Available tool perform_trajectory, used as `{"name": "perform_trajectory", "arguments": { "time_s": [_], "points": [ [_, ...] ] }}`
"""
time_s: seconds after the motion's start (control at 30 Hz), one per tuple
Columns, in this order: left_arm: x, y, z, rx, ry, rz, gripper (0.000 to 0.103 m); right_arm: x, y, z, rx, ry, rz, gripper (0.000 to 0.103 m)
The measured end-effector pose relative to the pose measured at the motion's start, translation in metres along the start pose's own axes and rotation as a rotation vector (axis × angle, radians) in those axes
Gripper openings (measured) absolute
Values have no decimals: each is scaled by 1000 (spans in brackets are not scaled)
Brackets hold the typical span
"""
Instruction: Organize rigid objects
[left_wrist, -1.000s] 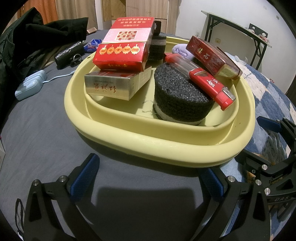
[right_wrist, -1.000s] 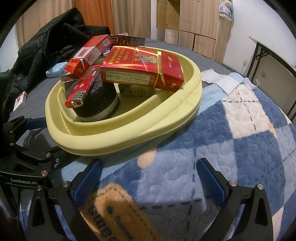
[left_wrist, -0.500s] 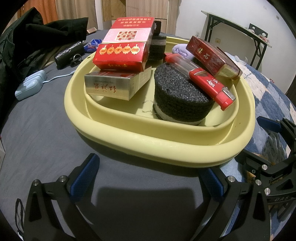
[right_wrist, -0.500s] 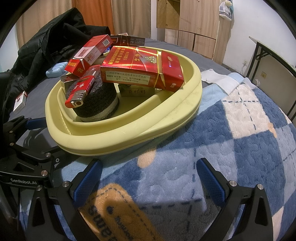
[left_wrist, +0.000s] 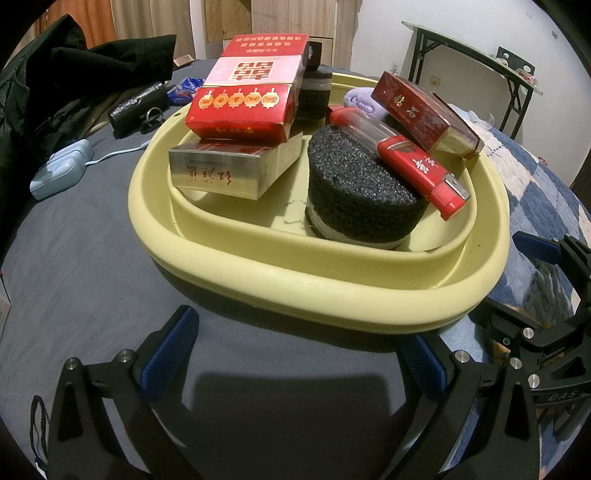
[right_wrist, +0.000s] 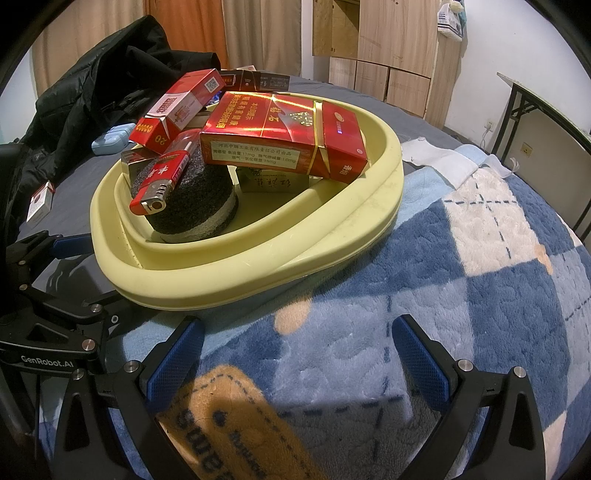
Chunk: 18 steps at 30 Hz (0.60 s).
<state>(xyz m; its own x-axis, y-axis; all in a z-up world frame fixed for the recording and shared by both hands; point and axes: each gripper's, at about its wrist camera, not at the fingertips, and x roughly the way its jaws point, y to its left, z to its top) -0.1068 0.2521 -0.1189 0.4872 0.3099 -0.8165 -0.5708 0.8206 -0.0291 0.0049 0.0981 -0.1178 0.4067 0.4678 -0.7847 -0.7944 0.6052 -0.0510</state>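
Observation:
A pale yellow basin sits on the bed and holds several red cigarette packs, among them a stacked pack and a tilted dark red pack. A red lighter lies across a black round sponge. My left gripper stands open just in front of the basin's near rim, with nothing between its fingers. My right gripper is open over the blue blanket beside the basin, also holding nothing.
A black jacket lies at the back left. A light blue case with a cord rests on the grey sheet. A small cigarette pack lies at the left. A folding table stands at the back right.

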Motion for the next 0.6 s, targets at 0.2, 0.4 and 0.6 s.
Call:
{"name": "perform_trajectory", "arguments": {
  "time_s": [0.2, 0.4, 0.6],
  "points": [
    [0, 0, 0, 0, 0, 0, 103, 0, 0, 0, 0, 0, 0, 103],
    [0, 0, 0, 1, 0, 1, 103, 0, 0, 0, 0, 0, 0, 103],
    [0, -1, -1, 0, 0, 1, 103, 0, 0, 0, 0, 0, 0, 103]
  ]
}}
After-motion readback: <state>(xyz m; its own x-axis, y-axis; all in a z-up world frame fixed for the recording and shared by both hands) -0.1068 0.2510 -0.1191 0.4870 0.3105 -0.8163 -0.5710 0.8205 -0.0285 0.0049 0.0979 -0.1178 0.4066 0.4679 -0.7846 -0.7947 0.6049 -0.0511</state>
